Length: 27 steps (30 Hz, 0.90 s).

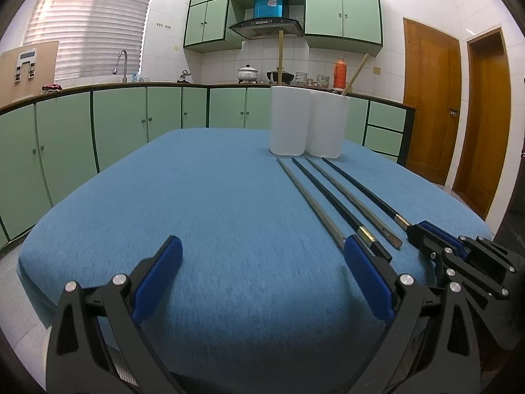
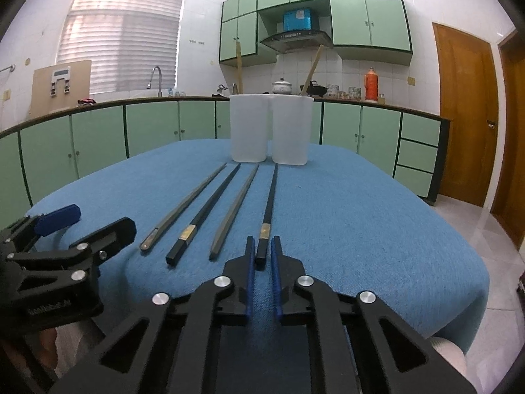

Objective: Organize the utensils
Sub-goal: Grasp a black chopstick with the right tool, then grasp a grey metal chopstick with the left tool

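Observation:
Several chopsticks lie side by side on the blue cloth table (image 2: 361, 216): a grey one (image 2: 183, 210), a black one (image 2: 210, 210), another grey one (image 2: 234, 210) and a second black one (image 2: 269, 203). Two white holders (image 2: 248, 128) (image 2: 291, 129) stand behind them, each with a wooden chopstick in it. My right gripper (image 2: 262, 248) is narrowed around the near end of the rightmost black chopstick; I cannot tell whether the pads touch it. My left gripper (image 1: 262, 249) is wide open and empty above the cloth, left of the chopsticks (image 1: 328, 197). The holders (image 1: 290, 120) show in the left wrist view too.
Green kitchen cabinets (image 2: 147, 128) and a counter with a sink tap (image 2: 157, 78), pots and an orange flask (image 2: 370, 85) run behind the table. Wooden doors (image 2: 466, 115) stand at the right. The table's near edge drops to a tiled floor.

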Each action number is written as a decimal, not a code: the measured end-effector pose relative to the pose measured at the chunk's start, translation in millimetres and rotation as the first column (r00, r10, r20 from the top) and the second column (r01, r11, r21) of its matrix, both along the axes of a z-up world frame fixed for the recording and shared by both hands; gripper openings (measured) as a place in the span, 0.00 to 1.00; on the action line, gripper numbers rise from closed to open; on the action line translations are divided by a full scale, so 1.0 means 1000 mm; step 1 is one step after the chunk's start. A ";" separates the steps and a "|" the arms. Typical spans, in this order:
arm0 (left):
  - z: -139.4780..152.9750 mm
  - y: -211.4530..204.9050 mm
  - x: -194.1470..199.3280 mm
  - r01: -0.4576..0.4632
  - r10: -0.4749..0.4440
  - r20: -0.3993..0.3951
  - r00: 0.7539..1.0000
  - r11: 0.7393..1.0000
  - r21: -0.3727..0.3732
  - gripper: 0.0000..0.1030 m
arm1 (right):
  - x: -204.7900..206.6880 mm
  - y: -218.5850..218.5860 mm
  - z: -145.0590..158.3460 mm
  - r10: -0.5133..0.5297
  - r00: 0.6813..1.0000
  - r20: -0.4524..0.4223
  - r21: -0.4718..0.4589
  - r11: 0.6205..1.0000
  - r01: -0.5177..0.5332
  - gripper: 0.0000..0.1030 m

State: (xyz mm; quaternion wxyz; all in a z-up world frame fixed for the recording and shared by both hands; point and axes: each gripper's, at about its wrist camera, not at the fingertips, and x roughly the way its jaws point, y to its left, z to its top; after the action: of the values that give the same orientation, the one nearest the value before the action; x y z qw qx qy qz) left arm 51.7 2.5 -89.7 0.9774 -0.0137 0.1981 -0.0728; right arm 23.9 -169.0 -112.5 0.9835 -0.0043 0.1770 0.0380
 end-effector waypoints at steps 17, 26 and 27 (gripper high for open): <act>-0.003 -0.021 -0.009 0.013 -0.013 0.004 1.000 1.000 0.007 0.74 | -0.014 -0.016 -0.003 -0.051 0.999 0.012 -0.005 0.999 0.051 0.06; -0.007 -0.037 -0.015 0.031 -0.032 0.011 0.999 0.999 0.032 0.50 | -0.013 -0.019 -0.004 -0.050 0.999 0.008 0.006 0.999 0.049 0.06; -0.007 -0.039 -0.016 0.034 -0.035 0.010 0.999 0.999 0.034 0.47 | -0.013 -0.018 -0.004 -0.049 0.999 0.008 0.006 0.999 0.049 0.06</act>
State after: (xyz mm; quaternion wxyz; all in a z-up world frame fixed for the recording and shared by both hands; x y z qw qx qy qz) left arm 35.8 -36.9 -96.5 0.9771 0.0067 0.1944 -0.0864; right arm 11.1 -187.4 -116.9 0.9848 0.0030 0.1730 0.0142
